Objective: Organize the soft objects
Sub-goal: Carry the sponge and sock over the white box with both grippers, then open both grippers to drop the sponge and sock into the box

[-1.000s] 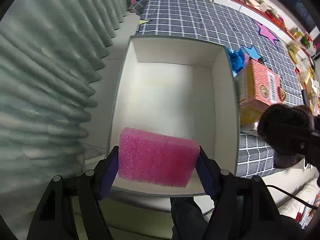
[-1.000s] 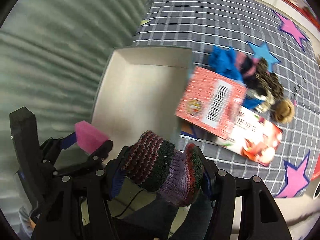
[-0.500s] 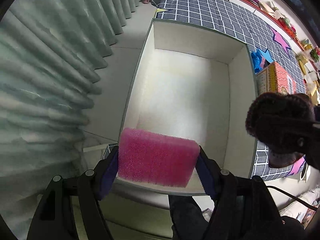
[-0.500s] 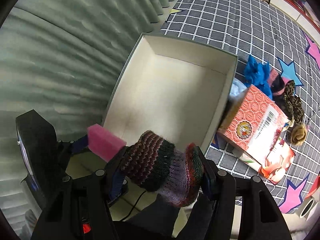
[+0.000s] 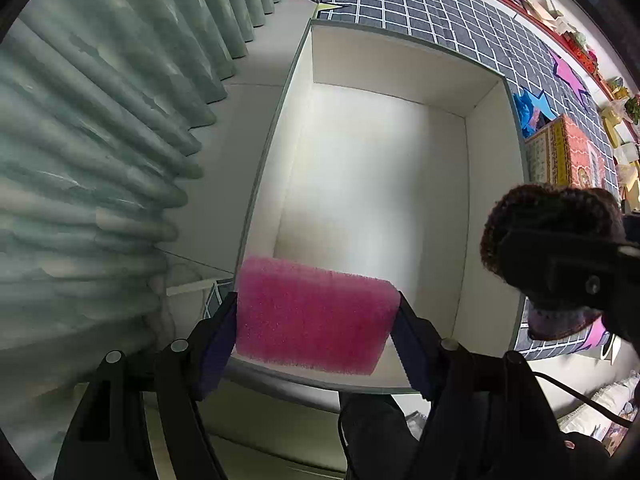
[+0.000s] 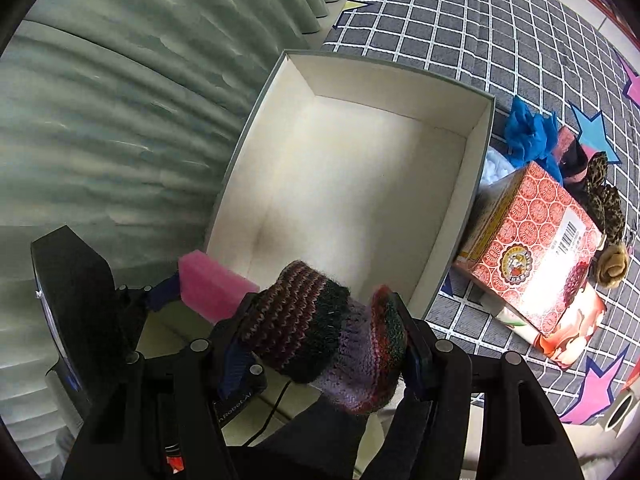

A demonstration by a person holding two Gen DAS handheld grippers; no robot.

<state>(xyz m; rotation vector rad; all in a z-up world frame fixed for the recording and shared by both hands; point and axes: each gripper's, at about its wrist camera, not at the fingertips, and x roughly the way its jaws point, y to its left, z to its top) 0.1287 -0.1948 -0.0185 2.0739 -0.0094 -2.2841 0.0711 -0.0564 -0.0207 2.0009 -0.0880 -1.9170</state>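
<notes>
My left gripper [image 5: 316,320] is shut on a pink sponge [image 5: 312,316] and holds it over the near rim of an empty white box [image 5: 492,152]. My right gripper [image 6: 324,348] is shut on a striped knitted sock [image 6: 320,336], held above the box's [image 6: 476,152] near right corner. The sock and right gripper also show at the right of the left wrist view [image 5: 552,240]. The sponge and left gripper show at the left of the right wrist view [image 6: 208,280].
Green curtains [image 5: 100,120] hang left of the box. On the checked cloth [image 6: 460,20] right of the box lie a red patterned carton [image 6: 532,236], a blue soft item [image 6: 528,132], leopard-print fabric [image 6: 604,196] and a brown scrunchie [image 6: 612,264].
Both grippers have moved toward the box with their loads; the box now fills more of each view. Both grips are unchanged.
</notes>
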